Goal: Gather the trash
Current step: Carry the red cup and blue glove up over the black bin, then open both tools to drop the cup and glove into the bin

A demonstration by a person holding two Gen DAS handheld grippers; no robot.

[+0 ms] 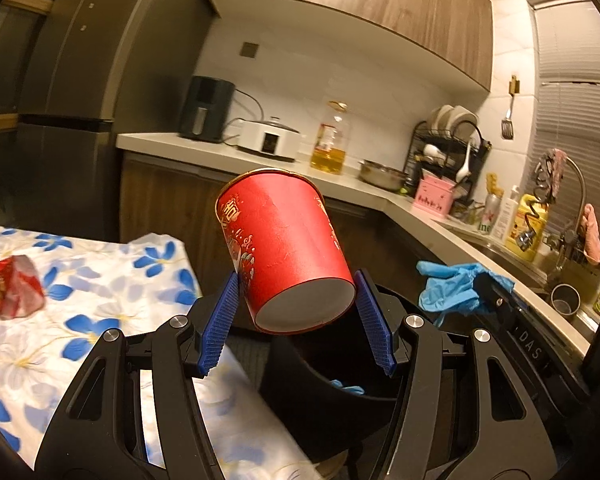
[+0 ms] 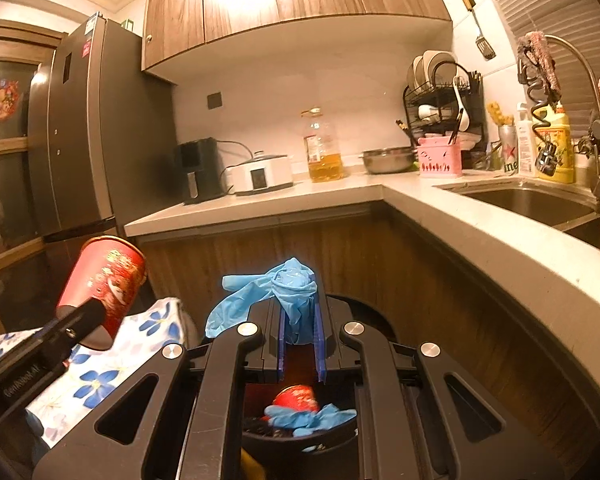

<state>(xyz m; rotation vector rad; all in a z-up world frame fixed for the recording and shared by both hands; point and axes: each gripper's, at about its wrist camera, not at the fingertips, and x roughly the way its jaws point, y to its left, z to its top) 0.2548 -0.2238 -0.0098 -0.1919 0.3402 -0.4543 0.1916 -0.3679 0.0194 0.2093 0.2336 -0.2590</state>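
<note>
My left gripper (image 1: pixel 296 300) is shut on a red paper cup (image 1: pixel 284 244), tilted with its base toward the camera, held above the black trash bin (image 1: pixel 320 400). The cup also shows in the right wrist view (image 2: pixel 104 280). My right gripper (image 2: pixel 300 320) is shut on a crumpled blue glove (image 2: pixel 276 292), held over the same bin (image 2: pixel 300 436). In the left wrist view the glove (image 1: pixel 452 284) hangs to the right of the cup. Inside the bin lie another blue glove (image 2: pixel 312 416) and a red cup (image 2: pixel 296 396).
A table with a blue-flowered cloth (image 1: pixel 100 304) stands left of the bin, with a crumpled red wrapper (image 1: pixel 12 288) on it. A counter (image 2: pixel 420 208) runs behind and right, with an oil bottle (image 2: pixel 324 148), a cooker, a dish rack and a sink (image 2: pixel 528 200). A fridge (image 2: pixel 80 140) stands at left.
</note>
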